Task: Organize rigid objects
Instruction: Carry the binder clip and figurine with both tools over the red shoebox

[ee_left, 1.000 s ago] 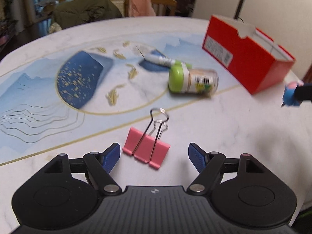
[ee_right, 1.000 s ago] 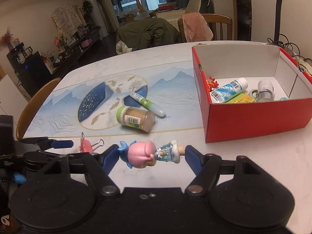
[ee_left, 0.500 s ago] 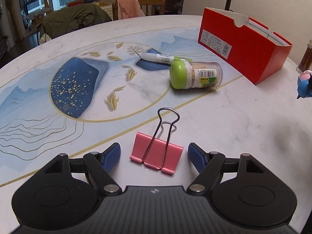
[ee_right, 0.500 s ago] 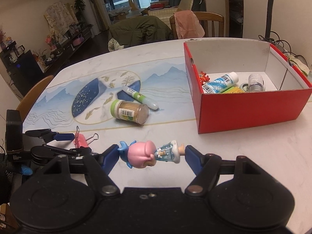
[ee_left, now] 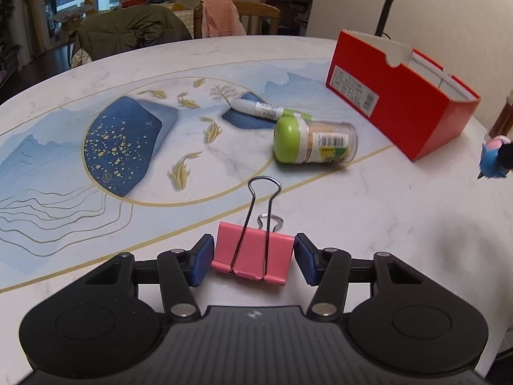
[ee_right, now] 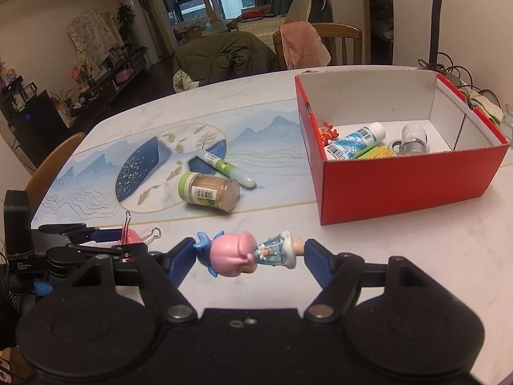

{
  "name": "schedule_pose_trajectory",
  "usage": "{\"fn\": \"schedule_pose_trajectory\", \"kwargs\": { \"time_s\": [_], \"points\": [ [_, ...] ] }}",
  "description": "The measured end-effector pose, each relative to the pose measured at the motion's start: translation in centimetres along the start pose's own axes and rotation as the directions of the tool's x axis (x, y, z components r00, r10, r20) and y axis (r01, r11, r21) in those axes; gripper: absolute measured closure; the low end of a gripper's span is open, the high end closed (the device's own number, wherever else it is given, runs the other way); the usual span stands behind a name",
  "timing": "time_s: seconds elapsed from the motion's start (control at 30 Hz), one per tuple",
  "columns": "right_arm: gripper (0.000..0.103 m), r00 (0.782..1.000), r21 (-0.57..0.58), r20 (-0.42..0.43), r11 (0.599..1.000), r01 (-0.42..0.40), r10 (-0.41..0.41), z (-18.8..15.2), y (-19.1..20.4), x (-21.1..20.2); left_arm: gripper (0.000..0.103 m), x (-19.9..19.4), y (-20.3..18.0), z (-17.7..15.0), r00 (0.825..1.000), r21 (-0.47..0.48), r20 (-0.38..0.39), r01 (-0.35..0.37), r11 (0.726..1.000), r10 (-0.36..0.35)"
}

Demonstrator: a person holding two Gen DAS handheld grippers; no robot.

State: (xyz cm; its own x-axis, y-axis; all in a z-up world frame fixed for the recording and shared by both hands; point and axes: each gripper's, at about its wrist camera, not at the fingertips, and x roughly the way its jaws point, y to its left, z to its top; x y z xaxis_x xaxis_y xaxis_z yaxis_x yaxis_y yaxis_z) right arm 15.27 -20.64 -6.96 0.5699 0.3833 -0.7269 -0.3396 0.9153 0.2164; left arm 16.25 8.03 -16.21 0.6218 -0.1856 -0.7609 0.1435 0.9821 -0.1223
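Note:
A pink binder clip [ee_left: 250,250] lies on the marble table with its wire handles pointing away. My left gripper [ee_left: 253,258] is closing its jaws on it, and both blue pads [ee_left: 203,261] touch the clip's sides. In the right wrist view the same clip [ee_right: 130,235] shows at the left. My right gripper [ee_right: 250,256] is shut on a toy figure [ee_right: 234,253] with a pink head, held sideways above the table. The open red box [ee_right: 410,179] stands to the right. A green-lidded toothpick jar [ee_left: 314,144] and a white-and-green pen [ee_left: 259,107] lie mid-table.
The box holds a white tube [ee_right: 356,139], a tape roll [ee_right: 413,134], a small orange toy [ee_right: 328,131] and a yellow item. A lamp stem [ee_right: 436,16] rises behind the box. Wooden chairs [ee_right: 320,45] stand at the far edge and at the left.
My left gripper's jaws have drawn in from wide apart until the pads meet the binder clip's sides. The right gripper has kept still with the toy figure in it.

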Motion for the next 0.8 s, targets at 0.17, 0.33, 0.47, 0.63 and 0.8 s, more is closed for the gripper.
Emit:
{"fn": "schedule_pose_trajectory", "kwargs": {
  "time_s": [0.17, 0.33, 0.47, 0.63, 0.8],
  "points": [
    [0.030, 1.000, -0.005, 0.017, 1.000, -0.012, 0.012, 0.8, -0.7, -0.4, 0.051, -1.4, -1.5, 1.3, 0.999, -0.022, 0.035, 0.022, 1.000, -0.021],
    [0.030, 0.999, -0.012, 0.036, 1.000, -0.026, 0.026, 1.8, -1.9, -0.8, 0.051, -2.7, -3.5, 3.1, 0.997, -0.052, 0.069, 0.036, 0.998, -0.032],
    [0.030, 0.998, -0.023, 0.051, 0.999, -0.036, 0.037, 2.8, -3.1, -1.2, 0.051, -4.0, -6.0, 4.9, 0.993, -0.045, 0.108, 0.057, 0.997, -0.052],
    [0.030, 0.996, -0.038, 0.073, 0.998, -0.047, 0.050, 4.2, -5.1, -1.8, 0.051, -4.9, -9.3, 7.6, 0.988, -0.031, 0.142, 0.067, 0.997, -0.062],
    [0.030, 0.993, -0.051, 0.097, 0.997, -0.055, 0.060, 5.5, -7.5, -2.5, 0.051, -4.7, -12.7, 9.9, 0.985, -0.022, 0.155, 0.073, 0.997, -0.069]
  ]
}}
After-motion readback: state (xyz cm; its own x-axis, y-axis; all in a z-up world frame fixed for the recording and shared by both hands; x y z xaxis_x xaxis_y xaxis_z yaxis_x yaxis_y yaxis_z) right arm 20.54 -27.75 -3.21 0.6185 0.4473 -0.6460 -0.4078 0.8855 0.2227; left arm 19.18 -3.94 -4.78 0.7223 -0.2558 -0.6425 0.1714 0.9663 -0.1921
